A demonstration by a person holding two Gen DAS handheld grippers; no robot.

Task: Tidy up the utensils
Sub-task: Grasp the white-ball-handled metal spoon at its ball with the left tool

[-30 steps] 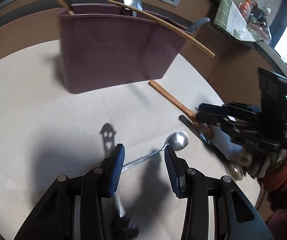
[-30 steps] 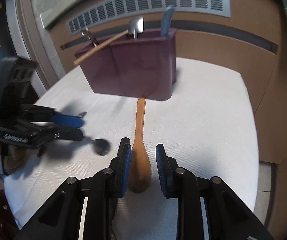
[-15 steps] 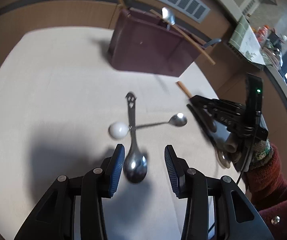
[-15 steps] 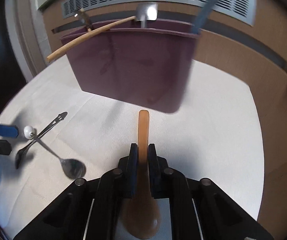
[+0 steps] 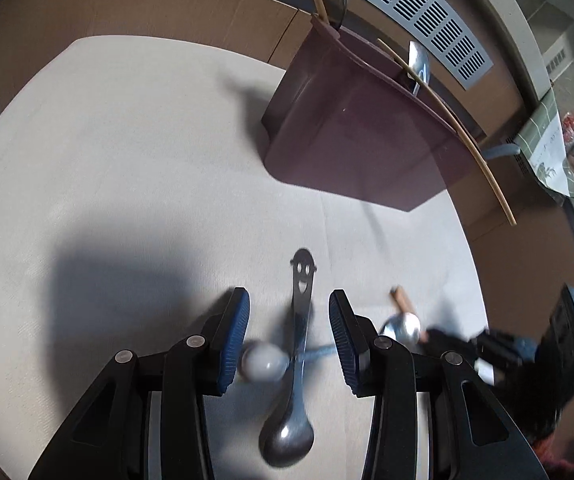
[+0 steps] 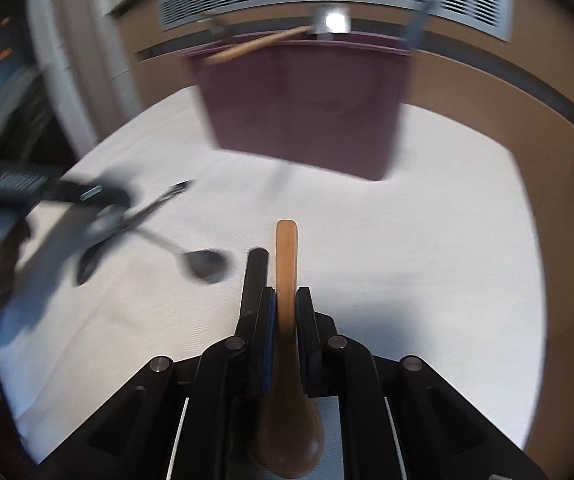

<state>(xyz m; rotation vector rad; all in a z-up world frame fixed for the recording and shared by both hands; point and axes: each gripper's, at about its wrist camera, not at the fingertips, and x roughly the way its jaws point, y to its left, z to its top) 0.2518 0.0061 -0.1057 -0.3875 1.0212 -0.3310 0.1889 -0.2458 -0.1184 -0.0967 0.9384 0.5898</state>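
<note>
Right gripper (image 6: 285, 308) is clamped on the wooden spoon (image 6: 286, 264): both pads pinch the handle, the bowl tucked back under the jaws, the handle tip pointing away toward the holder. Those jaws have just been closing, and the handle sits squarely between them. A black handle (image 6: 255, 276) lies just left of the wooden one, touching or nearly so; I can't tell which.

Now the lift. My read: raise it cleanly so that black handle doesn't drag along, then swing the handle end up before the purple utensil holder (image 6: 307, 104), because its rim is already crowded.

Over to the left gripper (image 5: 289, 334): fingers spread wide, pinching nothing. Between them on the white tablecloth (image 5: 127, 160) lies the smiley-face spoon (image 5: 297, 360), bowl nearest the camera, cut-out face farthest. A second spoon with a white ball end (image 5: 265, 363) crosses it, the ball just inside the left finger. Closing here could catch both; better to settle on the smiley handle beyond the crossing.

Farther back, the holder stands at the far right of the table, with a thin wooden stick (image 5: 459, 136) leaning out over its rim and a metal spoon (image 5: 419, 64) standing inside.
</note>
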